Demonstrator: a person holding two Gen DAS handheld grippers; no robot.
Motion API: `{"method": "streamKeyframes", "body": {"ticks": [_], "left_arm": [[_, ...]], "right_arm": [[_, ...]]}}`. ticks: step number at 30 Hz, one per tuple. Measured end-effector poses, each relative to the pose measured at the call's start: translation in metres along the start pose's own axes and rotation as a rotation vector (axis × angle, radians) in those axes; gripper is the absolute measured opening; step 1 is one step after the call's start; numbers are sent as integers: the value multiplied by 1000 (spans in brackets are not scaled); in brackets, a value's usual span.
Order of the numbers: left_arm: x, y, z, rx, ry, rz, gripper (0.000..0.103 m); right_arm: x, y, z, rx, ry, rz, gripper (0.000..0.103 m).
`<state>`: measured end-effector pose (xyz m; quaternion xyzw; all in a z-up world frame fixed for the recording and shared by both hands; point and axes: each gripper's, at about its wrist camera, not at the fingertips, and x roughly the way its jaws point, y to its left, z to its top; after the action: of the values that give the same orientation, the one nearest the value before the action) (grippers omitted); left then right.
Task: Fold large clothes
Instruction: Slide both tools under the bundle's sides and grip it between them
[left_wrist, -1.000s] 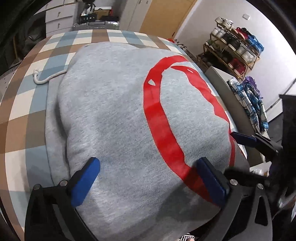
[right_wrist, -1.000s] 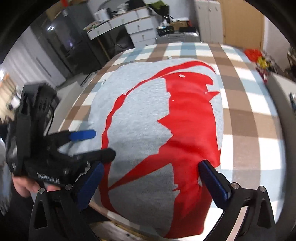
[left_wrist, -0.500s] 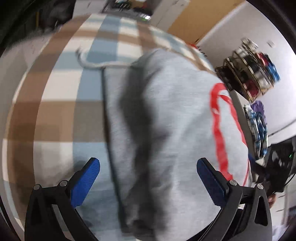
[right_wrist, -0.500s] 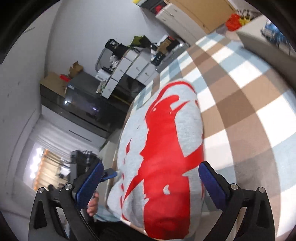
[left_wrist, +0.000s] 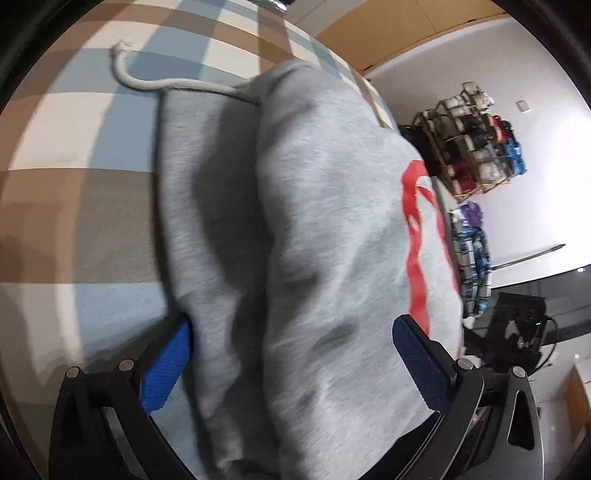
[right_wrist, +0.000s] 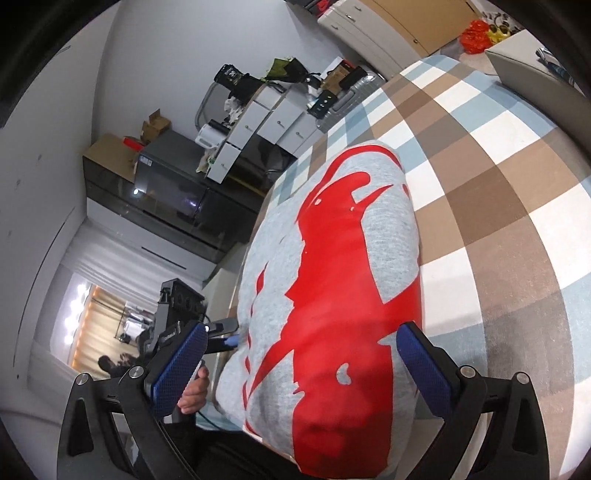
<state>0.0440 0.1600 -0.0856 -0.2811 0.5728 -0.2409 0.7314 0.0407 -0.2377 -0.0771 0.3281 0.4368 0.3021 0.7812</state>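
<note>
Sweatshirt (right_wrist: 332, 295), folded, lies lengthwise away along the checked cloth (right_wrist: 498, 192), between both wide-open, empty tools (left_wrist: 291, 369) (right_wrist: 303, 369).

The sweatshirt (left_wrist: 325, 236) is heather grey, and its drawcord (left_wrist: 166, 83) lies off-white against the cloth beneath. Across the garment's front runs a large print (right_wrist: 332, 302) in flat, bright red — jagged-edged, with small grey flecks showing through it. The tablecloth (right_wrist: 498, 155) is checked in brown, pale blue and white squares, darker brown where the bands cross. The left gripper (left_wrist: 295, 363) has a black frame with blue textured pads (left_wrist: 166, 367); the right gripper (right_wrist: 301, 367) matches it — black frame, blue pads (right_wrist: 424, 369) with a fine cross-hatched grain.
</note>
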Motion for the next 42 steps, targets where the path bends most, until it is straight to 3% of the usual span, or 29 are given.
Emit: {"method": "streamKeyframes", "body": {"ticks": [3, 11, 13, 15, 18, 21, 23, 26, 31, 38, 41, 42], "left_arm": [[7, 5, 7, 13, 26, -79, 101], [3, 15, 8, -12, 90, -184, 101], [-2, 20, 8, -19, 100, -185, 93], [-6, 24, 7, -27, 104, -193, 88], [-9, 31, 5, -50, 109, -212, 80], [-10, 35, 4, -71, 108, -245, 80], [-10, 36, 3, -76, 109, -255, 80], [-10, 33, 3, -65, 115, -253, 83], [-6, 30, 7, -95, 146, -268, 96], [4, 15, 9, -41, 163, -269, 100], [9, 7, 5, -9, 178, -275, 99], [9, 7, 5, -16, 185, -285, 93]], "right_arm": [[1, -1, 0, 4, 2, 4, 103], [3, -14, 7, 51, 44, -42, 103], [-2, -23, 12, 83, 27, -135, 103], [-2, -25, 20, 87, 36, -114, 103], [13, -25, 32, 73, 113, -112, 103], [42, -29, 44, 46, 233, -160, 103], [61, -35, 47, 70, 324, -137, 102], [75, -40, 51, 93, 400, -84, 102], [88, -34, 52, 72, 452, -68, 103], [88, -34, 50, 84, 398, -60, 101], [82, -32, 46, 58, 354, -63, 87], [74, -32, 43, 53, 330, -40, 79]]}}
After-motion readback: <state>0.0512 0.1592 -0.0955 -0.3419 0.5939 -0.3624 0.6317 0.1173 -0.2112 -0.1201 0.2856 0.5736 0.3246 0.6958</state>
